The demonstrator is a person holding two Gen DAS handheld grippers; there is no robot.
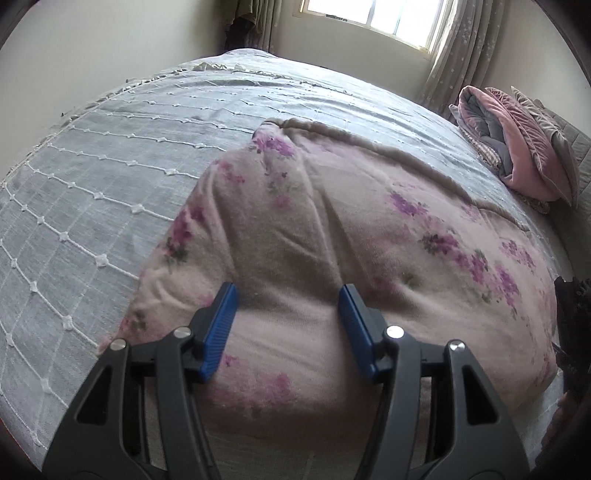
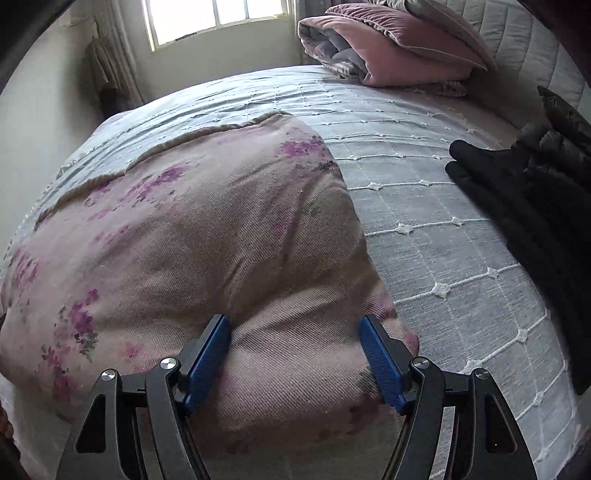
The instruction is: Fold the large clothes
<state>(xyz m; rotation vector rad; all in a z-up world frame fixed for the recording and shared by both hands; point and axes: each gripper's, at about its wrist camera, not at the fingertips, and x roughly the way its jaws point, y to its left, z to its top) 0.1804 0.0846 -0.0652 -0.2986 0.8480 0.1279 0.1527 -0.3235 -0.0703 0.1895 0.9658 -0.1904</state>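
Note:
A thick pink cloth with purple flower print lies folded in a bulky bundle on the bed; it also shows in the right wrist view. My left gripper is open, its blue pads either side of the bundle's near fold, near the left end. My right gripper is open too, its pads straddling the near fold close to the bundle's right corner. Neither pair of pads visibly pinches the fabric.
The bed has a grey bedspread with white knotted grid lines. Folded pink and grey bedding and pillows lie by the headboard. Dark folded clothes lie at the right. A window is behind the bed.

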